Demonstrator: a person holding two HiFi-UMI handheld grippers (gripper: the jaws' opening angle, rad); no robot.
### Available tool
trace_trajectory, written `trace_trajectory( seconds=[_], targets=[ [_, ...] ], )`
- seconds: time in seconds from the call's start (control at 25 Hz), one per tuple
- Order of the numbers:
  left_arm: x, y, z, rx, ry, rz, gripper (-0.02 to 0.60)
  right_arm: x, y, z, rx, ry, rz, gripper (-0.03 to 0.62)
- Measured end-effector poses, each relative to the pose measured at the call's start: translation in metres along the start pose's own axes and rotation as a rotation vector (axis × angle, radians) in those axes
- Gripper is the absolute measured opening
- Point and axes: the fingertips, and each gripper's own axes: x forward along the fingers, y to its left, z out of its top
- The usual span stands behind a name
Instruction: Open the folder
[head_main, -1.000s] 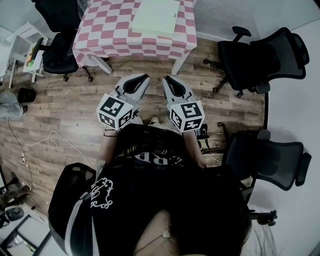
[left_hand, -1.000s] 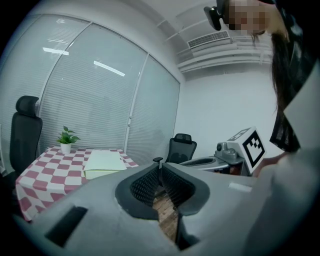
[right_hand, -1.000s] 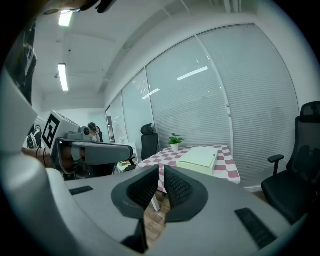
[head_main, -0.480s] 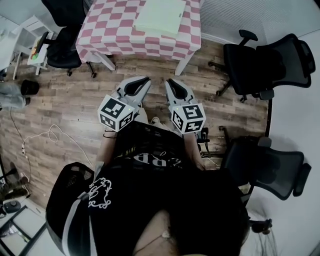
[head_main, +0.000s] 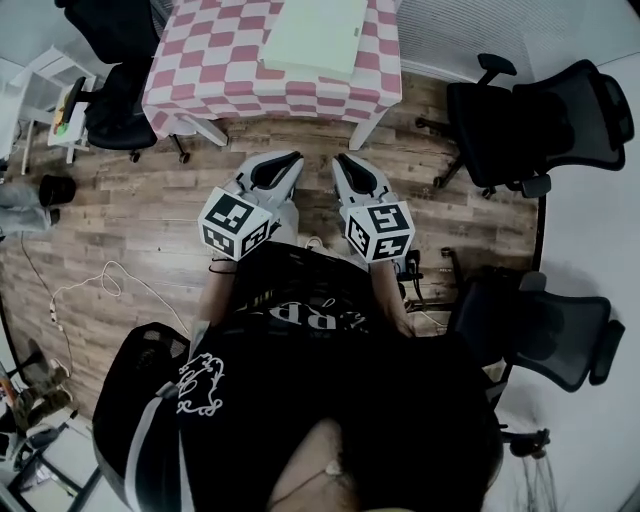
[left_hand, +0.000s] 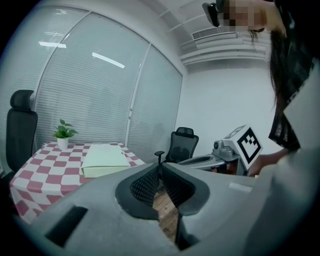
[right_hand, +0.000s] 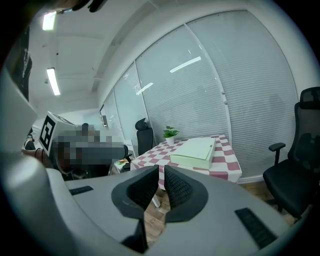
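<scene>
A pale green folder (head_main: 312, 35) lies shut and flat on the table with the pink-and-white checked cloth (head_main: 215, 70), far ahead of both grippers. It also shows as the folder (left_hand: 102, 158) in the left gripper view and the folder (right_hand: 195, 151) in the right gripper view. My left gripper (head_main: 283, 166) and right gripper (head_main: 346, 164) are held side by side over the wooden floor, well short of the table. The left gripper (left_hand: 160, 167) is shut on nothing. The right gripper (right_hand: 161, 171) has its pads all but touching, also on nothing.
Black office chairs stand at the right (head_main: 530, 115), lower right (head_main: 540, 330) and left of the table (head_main: 118, 100). A small potted plant (left_hand: 63, 134) sits on the table's far side. A white cable (head_main: 90, 288) lies on the floor at the left.
Both grippers have edged a little forward and down together, still side by side. Their jaws stand as before. The folder has not moved.
</scene>
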Motion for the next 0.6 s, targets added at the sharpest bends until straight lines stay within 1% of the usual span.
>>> trace_trajectory(
  seconds=[0.24,0.44,0.6],
  targets=[
    [0.026,0.051,0.023,0.036,-0.001,-0.035,0.029,0.043,-0.038,0.026,0.031,-0.005,-0.086,0.037],
    [0.036,0.118,0.043,0.036,-0.009,-0.02,0.029,0.086,-0.06,0.049,0.058,-0.001,-0.147,0.037],
    [0.047,0.159,0.05,0.042,0.0,-0.03,0.029,0.118,-0.075,0.061,0.083,0.006,-0.187,0.037]
  ],
)
